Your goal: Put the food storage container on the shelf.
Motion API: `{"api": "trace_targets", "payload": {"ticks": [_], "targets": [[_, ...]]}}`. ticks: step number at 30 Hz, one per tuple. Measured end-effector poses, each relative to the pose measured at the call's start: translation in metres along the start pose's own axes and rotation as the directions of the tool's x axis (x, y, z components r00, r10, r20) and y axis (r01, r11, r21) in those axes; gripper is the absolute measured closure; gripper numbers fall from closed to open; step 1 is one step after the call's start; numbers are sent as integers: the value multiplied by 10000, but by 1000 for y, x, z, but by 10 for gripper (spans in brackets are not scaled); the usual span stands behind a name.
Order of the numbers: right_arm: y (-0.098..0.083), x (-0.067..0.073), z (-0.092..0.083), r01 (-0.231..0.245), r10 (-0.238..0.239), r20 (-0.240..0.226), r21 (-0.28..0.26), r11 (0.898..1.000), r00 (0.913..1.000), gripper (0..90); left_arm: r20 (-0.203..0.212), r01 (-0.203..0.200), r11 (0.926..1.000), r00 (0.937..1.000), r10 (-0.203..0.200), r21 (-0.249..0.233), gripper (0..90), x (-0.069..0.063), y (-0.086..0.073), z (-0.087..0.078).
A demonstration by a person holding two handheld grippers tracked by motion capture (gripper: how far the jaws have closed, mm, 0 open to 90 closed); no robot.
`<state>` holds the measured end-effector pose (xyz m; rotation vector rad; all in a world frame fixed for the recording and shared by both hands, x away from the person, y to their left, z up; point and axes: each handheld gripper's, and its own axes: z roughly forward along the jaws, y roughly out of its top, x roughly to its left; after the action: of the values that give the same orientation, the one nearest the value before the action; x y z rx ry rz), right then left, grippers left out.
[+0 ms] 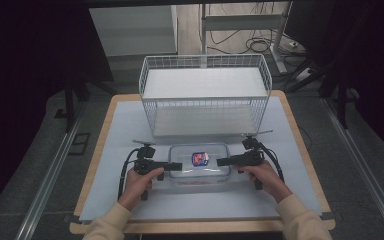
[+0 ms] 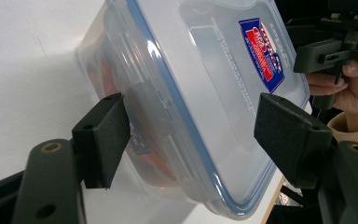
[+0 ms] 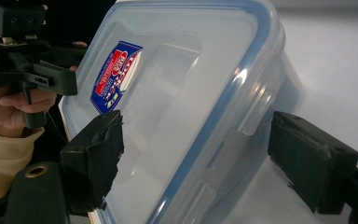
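A clear plastic container with a blue-rimmed lid and a red and blue label lies on the white mat. Something red shows through its wall. My left gripper points at its left end and is open. In the left gripper view one pad sits by a side latch and the other hangs over the lid. My right gripper faces the right end, also open. In the right gripper view one pad is over the lid and the other stands clear of the wall.
A white wire basket shelf stands just behind the container, across the back of the mat. The wooden table edge frames the mat. Chair legs and cables lie on the floor beyond.
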<state>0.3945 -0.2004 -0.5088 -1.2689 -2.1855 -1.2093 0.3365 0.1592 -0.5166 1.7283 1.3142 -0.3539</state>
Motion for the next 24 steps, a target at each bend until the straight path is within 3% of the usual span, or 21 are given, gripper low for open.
{"api": "trace_targets", "payload": {"ticks": [9, 24], "targets": [[0, -4, -8, -223, 220, -226, -167, 9996, 9995, 320, -11, 14, 9999, 10000, -14, -122, 277, 0, -1, 0], [-4, -4, -14, -475, 459, -351, -456, 9978, 9983, 402, -5, -152, 9991, 9999, 152, -396, 307, -2, -6, -3]]}}
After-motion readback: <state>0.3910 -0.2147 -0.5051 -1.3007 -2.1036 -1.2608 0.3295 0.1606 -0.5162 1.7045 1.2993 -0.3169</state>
